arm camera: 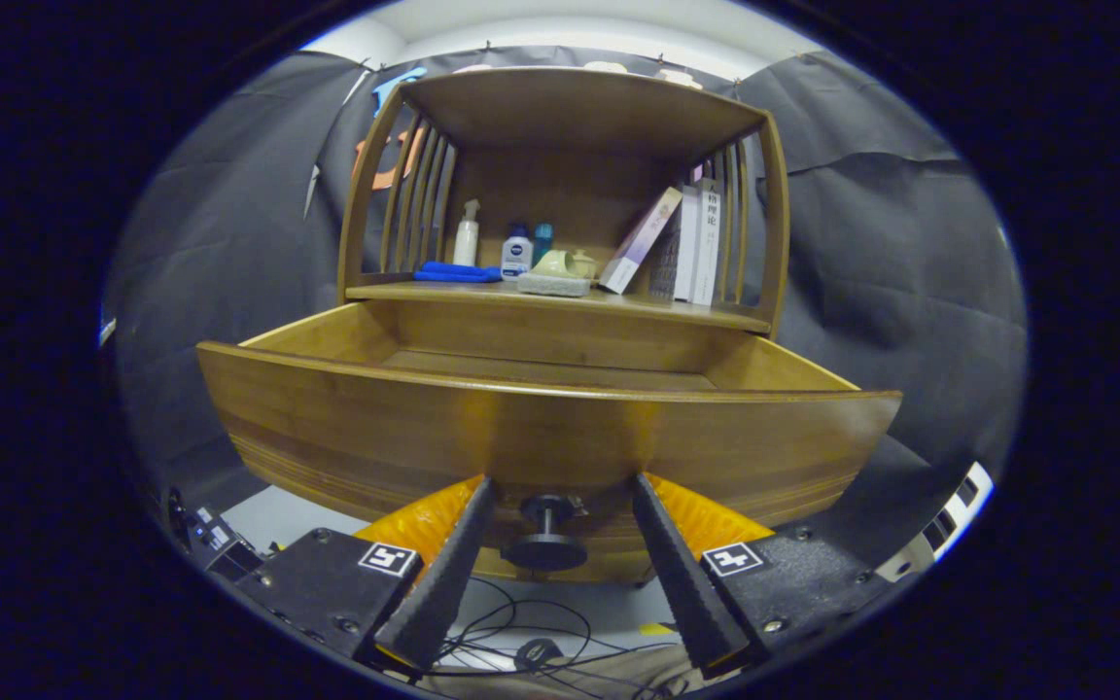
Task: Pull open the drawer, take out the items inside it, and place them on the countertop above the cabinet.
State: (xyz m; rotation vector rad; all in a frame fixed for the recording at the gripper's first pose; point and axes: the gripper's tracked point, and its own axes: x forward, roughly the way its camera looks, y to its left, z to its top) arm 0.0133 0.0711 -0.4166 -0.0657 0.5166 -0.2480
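Note:
The wooden cabinet's drawer [346,418] stands pulled out toward me, its front panel wide across the view. Its dark round knob [545,530] sits under the panel, between my fingers. My gripper [562,481] is open, one finger on each side of the knob with a gap to it on both sides. Only a strip of the drawer's floor [541,369] shows over the front panel, and it looks bare; the rest of the inside is hidden. The countertop [677,309] lies just beyond the drawer.
On the countertop stand a blue cloth [456,273], a white spray bottle [466,235], two small bottles [518,255], a pale teapot [560,262] on a sponge [553,285] and leaning books [686,243]. A slatted shelf frame [575,107] roofs it. Cables [521,642] lie on the floor below.

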